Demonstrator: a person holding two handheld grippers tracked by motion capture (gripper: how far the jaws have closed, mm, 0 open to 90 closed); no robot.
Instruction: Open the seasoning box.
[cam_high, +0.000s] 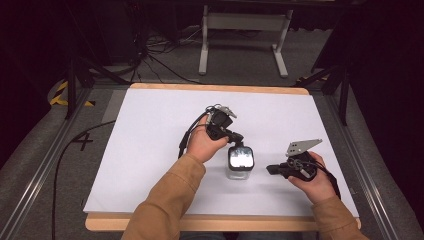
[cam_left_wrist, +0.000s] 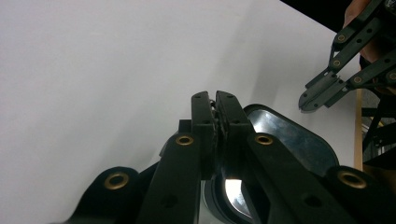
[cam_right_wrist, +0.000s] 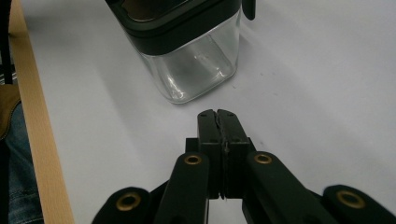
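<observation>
left tool (cam_high: 239, 140): jaws pressed together, angled down | right tool (cam_high: 270, 169): jaws together, level, pointing left

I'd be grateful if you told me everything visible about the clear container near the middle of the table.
The container is a square, clear, glass-like jar with rounded corners, topped by a black-rimmed lid with a shiny window. It looks empty and stands upright on the white table. The left gripper is at the lid's far edge, its fingers closed there; whether they pinch part of the lid isn't clear. The right gripper is shut beside the jar, apart from it.
</observation>
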